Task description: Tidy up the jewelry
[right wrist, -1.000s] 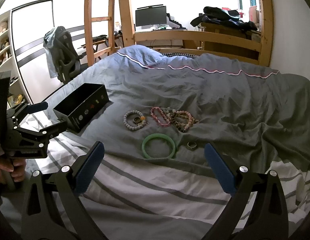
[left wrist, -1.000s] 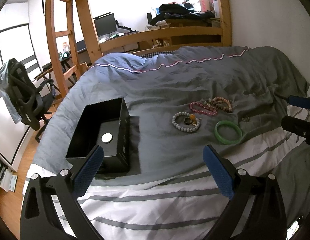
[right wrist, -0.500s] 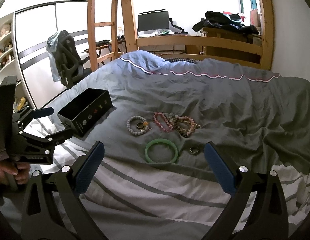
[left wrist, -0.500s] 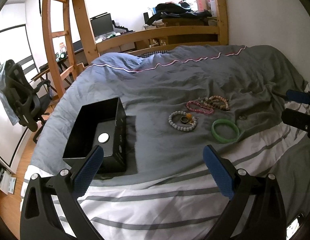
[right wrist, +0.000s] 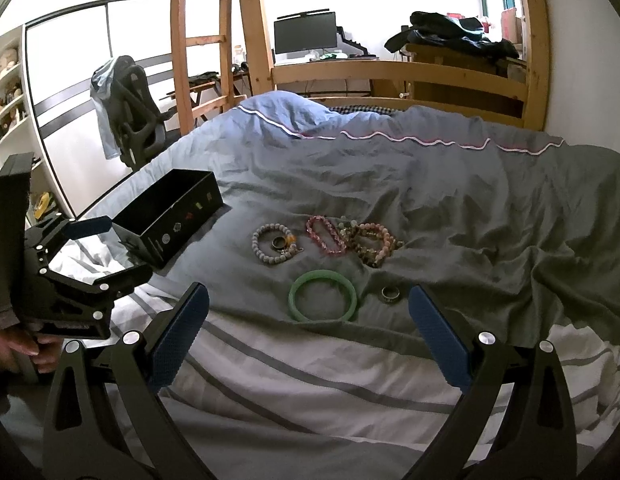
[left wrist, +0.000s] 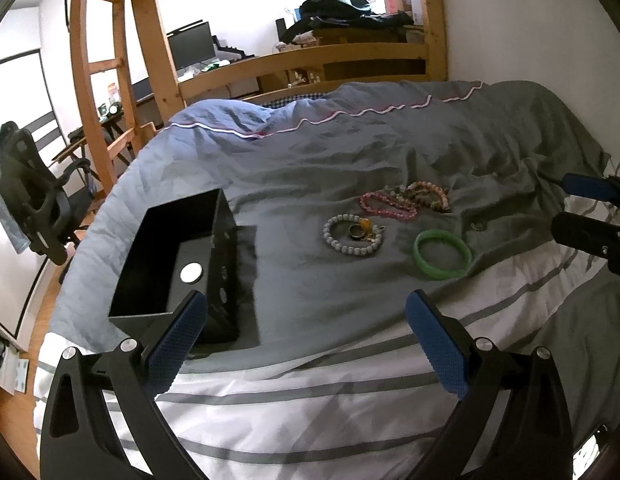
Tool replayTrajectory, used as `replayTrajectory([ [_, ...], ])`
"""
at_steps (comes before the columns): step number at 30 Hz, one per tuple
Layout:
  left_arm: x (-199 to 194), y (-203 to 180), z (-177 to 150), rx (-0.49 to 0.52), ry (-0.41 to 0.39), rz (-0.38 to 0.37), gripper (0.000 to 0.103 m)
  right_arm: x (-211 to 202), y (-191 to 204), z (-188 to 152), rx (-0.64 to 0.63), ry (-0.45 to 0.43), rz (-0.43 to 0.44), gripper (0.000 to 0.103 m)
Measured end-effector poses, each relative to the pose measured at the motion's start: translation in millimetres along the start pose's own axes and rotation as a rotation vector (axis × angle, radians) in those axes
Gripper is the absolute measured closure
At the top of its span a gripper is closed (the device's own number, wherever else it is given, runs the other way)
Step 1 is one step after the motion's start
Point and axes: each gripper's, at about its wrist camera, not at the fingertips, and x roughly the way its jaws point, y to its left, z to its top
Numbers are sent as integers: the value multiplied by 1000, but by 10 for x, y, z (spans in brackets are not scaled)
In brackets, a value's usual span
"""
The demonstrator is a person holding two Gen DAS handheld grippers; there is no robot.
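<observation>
Green bangle (right wrist: 322, 296) between right fingers (right wrist: 177, 340).

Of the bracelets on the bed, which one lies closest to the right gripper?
The green bangle, a solid smooth ring, lies just ahead of the right gripper; the grey, pink and mixed beaded bracelets all lie farther up the duvet.

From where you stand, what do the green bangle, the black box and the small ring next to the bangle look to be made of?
Green bangle: smooth, glossy, slightly translucent, so jade, glass or resin; can't tell which.
Black box: thin, flat, matte walls with sharp corners, probably card or plastic.
Small ring: dull grey sheen with a dark band, likely metal.
</observation>
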Motion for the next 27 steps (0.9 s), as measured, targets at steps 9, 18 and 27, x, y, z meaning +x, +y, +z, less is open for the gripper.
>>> replayTrajectory([
  [9,255,-114,93,38,20,0,5,216,-48,45,17,57,-4,6],
  [18,781,-185,279,52,74,-42,19,708,-155,54,54,191,7,19],
  [27,1425,-222,484,31,112,-65,14,1196,-219,-20,59,304,-7,19],
])
